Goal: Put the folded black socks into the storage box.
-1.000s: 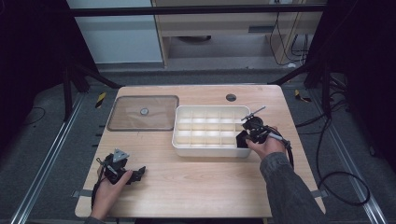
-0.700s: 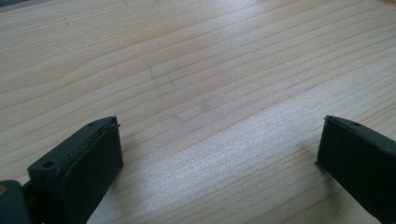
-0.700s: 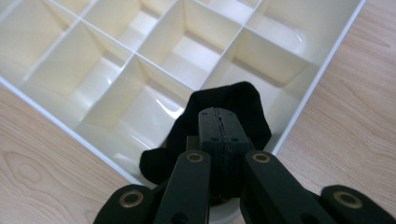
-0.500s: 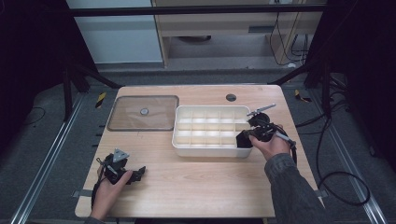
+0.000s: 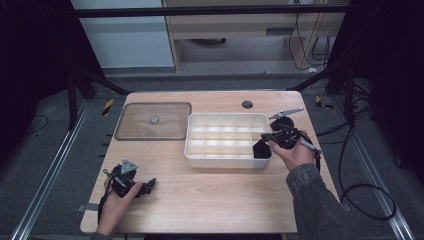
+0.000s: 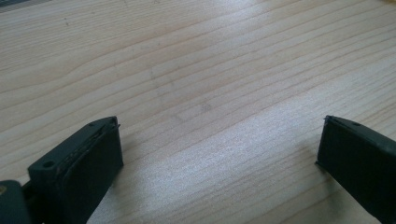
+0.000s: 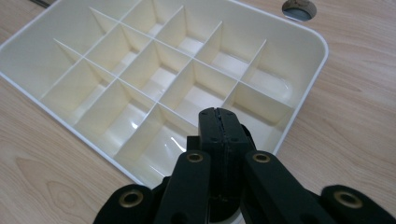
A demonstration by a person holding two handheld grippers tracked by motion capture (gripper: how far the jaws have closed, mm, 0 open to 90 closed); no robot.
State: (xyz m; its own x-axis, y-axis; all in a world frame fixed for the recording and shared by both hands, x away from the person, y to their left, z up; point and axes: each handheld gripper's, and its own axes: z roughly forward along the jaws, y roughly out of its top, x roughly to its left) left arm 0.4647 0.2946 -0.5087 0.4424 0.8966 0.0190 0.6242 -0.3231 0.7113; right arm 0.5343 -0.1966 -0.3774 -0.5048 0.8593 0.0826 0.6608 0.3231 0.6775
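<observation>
Right gripper (image 7: 219,116): jaws pressed flat together with nothing between them, tips poised over the near right corner of the white divided tray (image 5: 197,150).
Tray: lies just ahead of and below the right gripper; its compartments look empty, and the jaw tips hang above the corner cell by the rounded rim.
Left gripper (image 5: 145,186): jaws spread wide, holding nothing, over bare wood of the table (image 6: 210,70), well apart from the tray.
Clear lid (image 5: 154,121): flat on the table beside the tray's far side from the right gripper, perhaps just touching it.
Round hole (image 7: 299,9): in the tabletop beyond the tray.
</observation>
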